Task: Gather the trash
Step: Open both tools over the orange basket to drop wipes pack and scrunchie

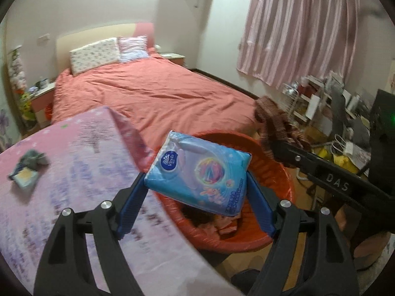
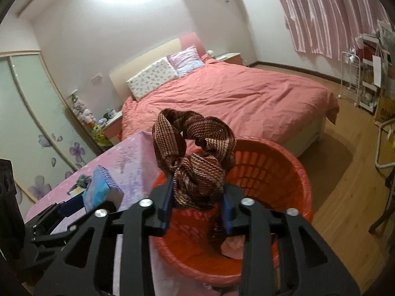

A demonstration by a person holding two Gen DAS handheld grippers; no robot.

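Partly hidden basket (image 2: 291, 172) contents, indistinct.

A blue tissue pack (image 1: 197, 172) printed with a dark blue logo, a rainbow circle and a pink rabbit sits between blue-padded black jaws of the left gripper (image 1: 196, 198), over an orange-red basket (image 1: 279, 172). The right gripper (image 2: 197, 204), also black with blue pads, grips a cloth (image 2: 195, 153) striped in dark brown, maroon and cream. The worktop (image 1: 81, 162) wears a pink cover with purple print; the far bed (image 2: 234, 93) is salmon pink with floral white and pink striped pillows, and the curtains (image 1: 298, 24) are pink-and-white striped.
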